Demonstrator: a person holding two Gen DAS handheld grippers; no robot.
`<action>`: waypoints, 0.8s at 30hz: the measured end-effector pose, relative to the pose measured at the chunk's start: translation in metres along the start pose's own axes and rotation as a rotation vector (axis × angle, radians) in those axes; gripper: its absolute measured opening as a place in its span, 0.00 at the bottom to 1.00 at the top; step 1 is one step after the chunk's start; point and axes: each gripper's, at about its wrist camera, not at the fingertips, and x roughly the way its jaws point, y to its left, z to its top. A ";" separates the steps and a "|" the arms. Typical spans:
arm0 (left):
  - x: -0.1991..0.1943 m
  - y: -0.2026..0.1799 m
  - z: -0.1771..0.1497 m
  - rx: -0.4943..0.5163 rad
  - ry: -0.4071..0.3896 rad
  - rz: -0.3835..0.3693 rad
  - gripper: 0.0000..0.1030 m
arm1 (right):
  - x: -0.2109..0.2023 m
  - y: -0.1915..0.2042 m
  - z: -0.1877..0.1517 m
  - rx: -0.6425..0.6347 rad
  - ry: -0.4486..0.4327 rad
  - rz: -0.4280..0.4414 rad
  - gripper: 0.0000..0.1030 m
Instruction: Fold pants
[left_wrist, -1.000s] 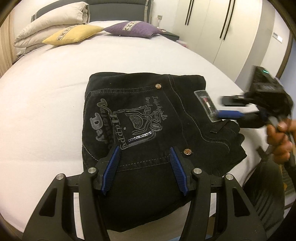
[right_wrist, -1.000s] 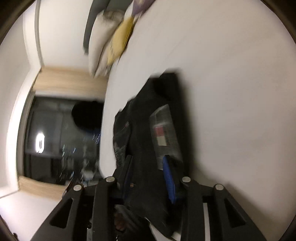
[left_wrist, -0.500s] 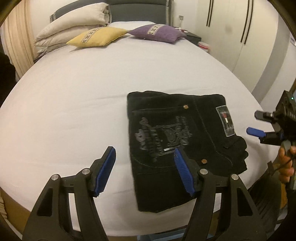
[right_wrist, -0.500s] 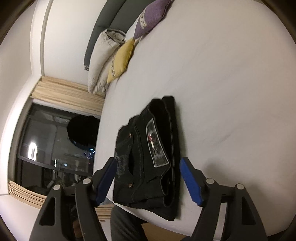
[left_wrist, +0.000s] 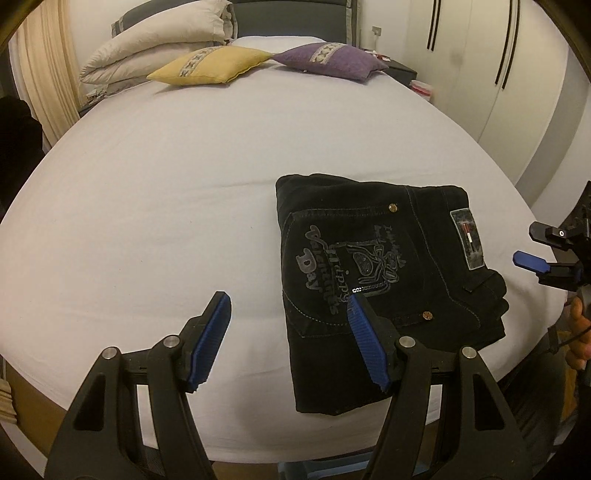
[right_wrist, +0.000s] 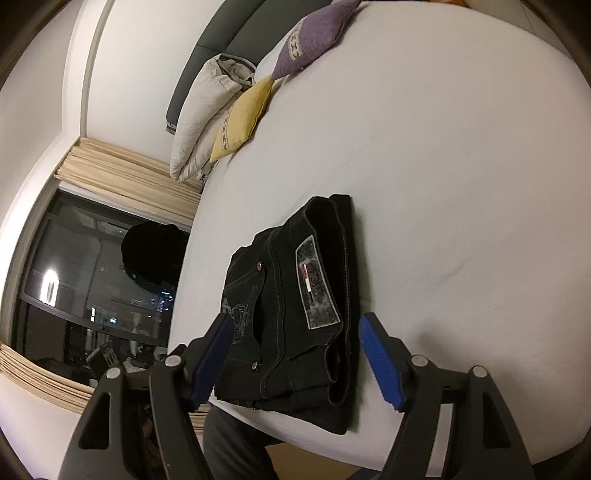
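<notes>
Lying folded on the white bed sheet (left_wrist: 147, 206) is one pair of black denim pants (left_wrist: 373, 266), toward four o'clock near the edge. Two grippers hover: the left gripper (left_wrist: 288, 343) gapes empty above it, the right gripper (right_wrist: 297, 356) likewise spread, holding nothing. Three pillows rest at twelve o'clock: one yellow cushion (left_wrist: 210, 66), one purple cushion (left_wrist: 328, 59), one cream pillow (left_wrist: 155, 40).
</notes>
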 end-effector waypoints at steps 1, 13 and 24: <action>-0.001 -0.001 0.001 -0.001 -0.004 0.003 0.63 | -0.001 0.003 -0.001 -0.012 -0.005 -0.008 0.71; -0.096 -0.005 0.008 -0.042 -0.443 0.083 0.77 | -0.053 0.116 -0.035 -0.455 -0.383 -0.385 0.86; -0.149 -0.032 0.002 0.078 -0.616 0.201 1.00 | -0.069 0.163 -0.059 -0.693 -0.504 -0.411 1.00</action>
